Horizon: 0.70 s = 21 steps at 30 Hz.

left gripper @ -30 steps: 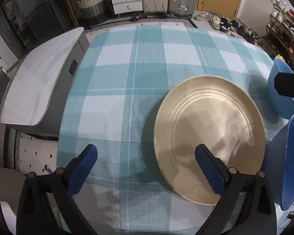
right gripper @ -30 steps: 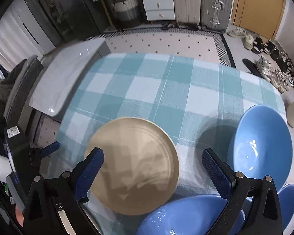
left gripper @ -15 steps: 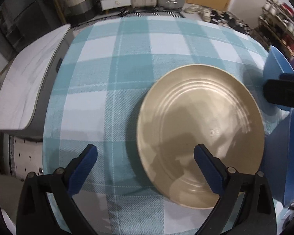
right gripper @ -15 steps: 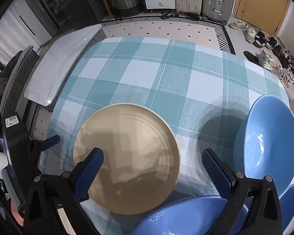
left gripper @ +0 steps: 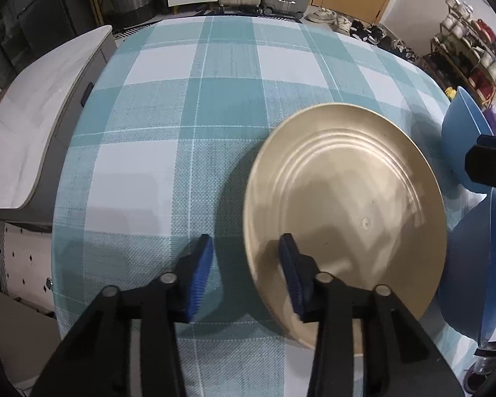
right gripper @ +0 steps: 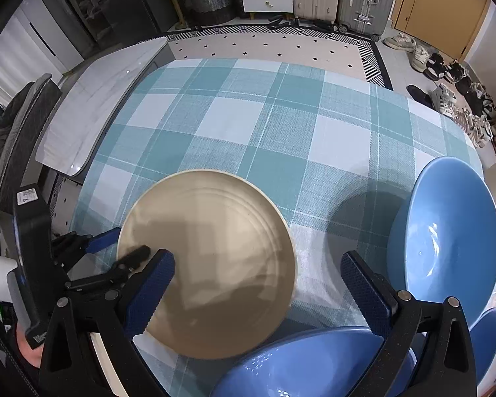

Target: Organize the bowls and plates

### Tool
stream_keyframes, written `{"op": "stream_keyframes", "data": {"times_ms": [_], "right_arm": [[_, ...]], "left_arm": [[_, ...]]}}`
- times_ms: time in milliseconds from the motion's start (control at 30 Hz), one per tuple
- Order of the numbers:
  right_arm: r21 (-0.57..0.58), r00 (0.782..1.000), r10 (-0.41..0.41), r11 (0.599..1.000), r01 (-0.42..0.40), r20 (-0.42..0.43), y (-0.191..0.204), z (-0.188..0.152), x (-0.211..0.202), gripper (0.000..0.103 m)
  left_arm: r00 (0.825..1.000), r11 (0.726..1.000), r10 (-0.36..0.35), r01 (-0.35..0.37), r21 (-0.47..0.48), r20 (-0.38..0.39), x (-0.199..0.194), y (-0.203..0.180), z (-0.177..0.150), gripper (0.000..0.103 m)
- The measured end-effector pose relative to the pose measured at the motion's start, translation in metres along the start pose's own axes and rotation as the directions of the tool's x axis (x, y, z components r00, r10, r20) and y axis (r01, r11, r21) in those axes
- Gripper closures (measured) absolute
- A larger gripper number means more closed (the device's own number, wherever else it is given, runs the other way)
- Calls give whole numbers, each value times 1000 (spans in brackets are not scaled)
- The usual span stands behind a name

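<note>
A tan plate (left gripper: 344, 218) lies on the checked worktop (left gripper: 188, 106). The left gripper (left gripper: 246, 274) straddles the plate's rim at about 8 o'clock, one finger over the plate, one outside, jaws closing but not yet pinching. The right gripper (right gripper: 256, 284) hangs released above the plate's 4 o'clock side. Only the right view shows three blue bowls (right gripper: 446, 241) from 3 to 5 o'clock and the left gripper's reach under the rim.
</note>
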State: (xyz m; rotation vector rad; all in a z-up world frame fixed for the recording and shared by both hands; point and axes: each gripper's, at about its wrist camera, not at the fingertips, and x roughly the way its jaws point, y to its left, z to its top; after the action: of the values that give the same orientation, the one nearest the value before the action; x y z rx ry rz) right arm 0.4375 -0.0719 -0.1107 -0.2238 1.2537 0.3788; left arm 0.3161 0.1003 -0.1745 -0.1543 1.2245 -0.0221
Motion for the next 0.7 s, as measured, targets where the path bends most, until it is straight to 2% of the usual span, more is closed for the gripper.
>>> {"op": "stream_keyframes", "data": {"times_ms": [167, 700], "right_arm": [[-1, 1000, 9, 1000, -9, -3, 3, 0, -1, 1], [12, 999, 52, 999, -52, -11, 17, -2, -2, 1]], "left_arm": [[999, 999, -35, 35, 18, 0, -4, 4, -6, 71], [1000, 1000, -3, 3, 9, -2, -12, 20, -11, 71]]}}
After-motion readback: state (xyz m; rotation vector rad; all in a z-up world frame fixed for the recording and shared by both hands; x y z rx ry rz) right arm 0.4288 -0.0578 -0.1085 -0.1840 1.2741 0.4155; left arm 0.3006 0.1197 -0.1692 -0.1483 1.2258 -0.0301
